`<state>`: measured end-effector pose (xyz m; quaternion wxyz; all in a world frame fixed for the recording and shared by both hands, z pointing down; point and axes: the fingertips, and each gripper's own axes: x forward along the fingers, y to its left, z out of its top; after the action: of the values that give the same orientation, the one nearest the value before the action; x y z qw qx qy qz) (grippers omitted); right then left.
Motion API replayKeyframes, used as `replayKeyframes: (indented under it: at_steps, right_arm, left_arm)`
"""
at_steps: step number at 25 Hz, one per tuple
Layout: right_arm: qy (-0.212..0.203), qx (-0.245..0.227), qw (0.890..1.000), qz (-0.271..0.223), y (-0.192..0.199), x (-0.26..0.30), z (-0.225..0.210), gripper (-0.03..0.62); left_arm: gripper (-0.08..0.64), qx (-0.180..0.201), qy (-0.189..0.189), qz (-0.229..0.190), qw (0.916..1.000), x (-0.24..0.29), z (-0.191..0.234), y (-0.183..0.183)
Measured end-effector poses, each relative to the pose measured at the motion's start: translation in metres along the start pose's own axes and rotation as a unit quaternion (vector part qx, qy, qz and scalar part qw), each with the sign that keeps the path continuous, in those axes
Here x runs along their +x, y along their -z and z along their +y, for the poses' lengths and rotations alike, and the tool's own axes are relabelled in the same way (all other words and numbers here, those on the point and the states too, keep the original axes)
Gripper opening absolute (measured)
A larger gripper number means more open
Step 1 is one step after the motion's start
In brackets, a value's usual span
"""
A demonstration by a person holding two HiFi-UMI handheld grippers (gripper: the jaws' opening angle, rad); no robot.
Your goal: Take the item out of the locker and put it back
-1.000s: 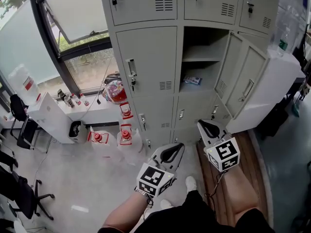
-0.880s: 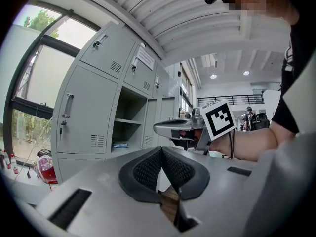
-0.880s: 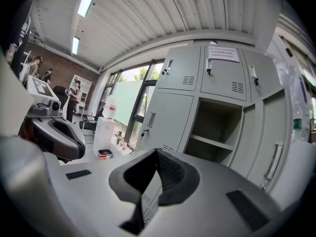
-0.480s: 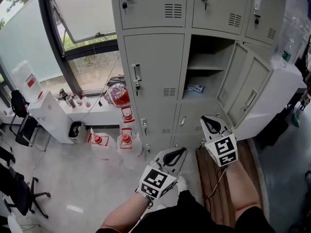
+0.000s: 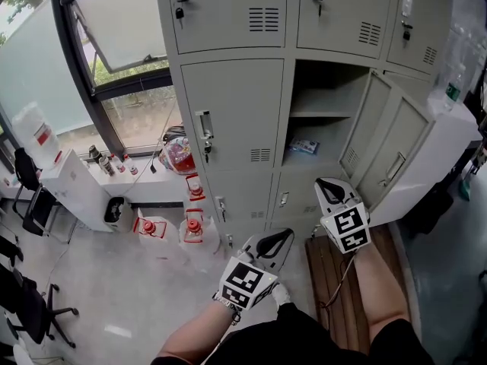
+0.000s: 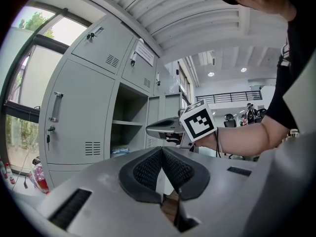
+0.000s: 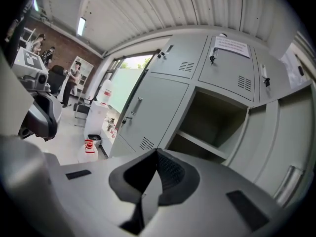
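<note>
We hold both grippers low in front of the locker [image 5: 228, 105], while the packet [image 5: 303, 147] lies on the floor of the open compartment [image 5: 329, 82] just right of the frame's centre, under its shelf, above both pairs of jaws in the head view and well apart from them. Our left gripper [image 5: 283, 235], at lower centre, has its jaws pressed together on nothing, and in its own view the packet shows up and left of their tips, away in the background. Our right gripper [image 5: 323, 183], below the open door [image 5: 396, 154], likewise has its jaws clenched and empty.
</note>
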<state>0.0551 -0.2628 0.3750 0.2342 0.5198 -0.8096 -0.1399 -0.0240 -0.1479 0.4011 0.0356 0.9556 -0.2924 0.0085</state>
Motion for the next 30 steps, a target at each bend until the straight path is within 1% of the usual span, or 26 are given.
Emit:
replayKeyframes:
  at_steps: [8, 15, 17, 22, 30]
  right_arm:
    - [-0.007, -0.014, 1.0, 0.019, 0.021, 0.045, -0.031, 0.053]
    - [-0.022, -0.026, 0.999, 0.039, 0.043, 0.088, -0.044, 0.054]
    - [-0.03, -0.036, 0.998, 0.049, 0.053, 0.101, -0.045, 0.096]
    - [-0.035, -0.061, 0.995, 0.072, 0.074, 0.129, -0.052, 0.106]
    - [-0.034, -0.089, 0.988, 0.121, 0.113, 0.175, -0.073, 0.153]
  left_arm:
    - [0.015, -0.001, -0.001, 0.003, 1.0, 0.038, 0.026, 0.001]
    - [0.015, -0.009, -0.012, 0.012, 0.9998, 0.061, 0.052, 0.009]
    - [0.015, -0.014, -0.016, 0.015, 0.9997, 0.067, 0.059, 0.011]
    - [0.015, -0.023, -0.024, 0.024, 0.9992, 0.079, 0.075, 0.018]
    - [0.015, -0.034, -0.036, 0.032, 0.9983, 0.095, 0.098, 0.025]
